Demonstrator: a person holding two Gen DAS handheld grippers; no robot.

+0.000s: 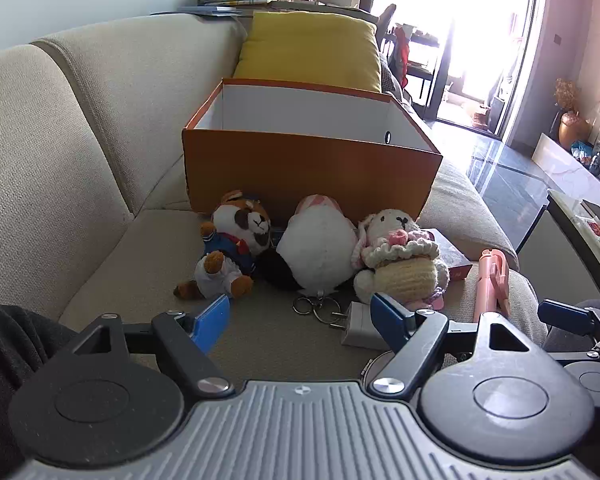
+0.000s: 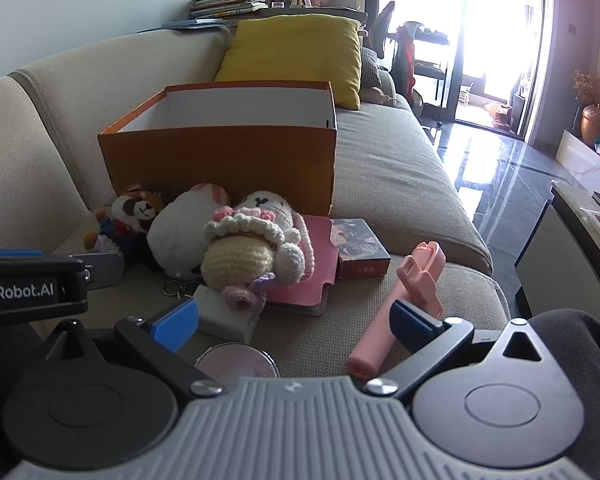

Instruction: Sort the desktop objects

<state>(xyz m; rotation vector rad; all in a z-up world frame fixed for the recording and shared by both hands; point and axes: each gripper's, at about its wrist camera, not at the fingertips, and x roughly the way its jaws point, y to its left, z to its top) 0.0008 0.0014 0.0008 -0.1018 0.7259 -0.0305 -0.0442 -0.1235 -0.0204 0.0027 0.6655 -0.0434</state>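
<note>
Both our tongs gape empty: left gripper (image 1: 300,320), right gripper (image 2: 296,326). The pink stick (image 2: 396,308) lies just ahead of the right, long axis running away toward the box (image 2: 220,156).

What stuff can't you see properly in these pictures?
- Inside of the orange box: both views, its front wall hides the bottom.
- Round pink thing: right view, the gripper body covers its lower part.
- Pink book: right view, the crochet bunny lies on it.
- Small card box: print too small to read.
- Outside the window: glare washes it out.
</note>
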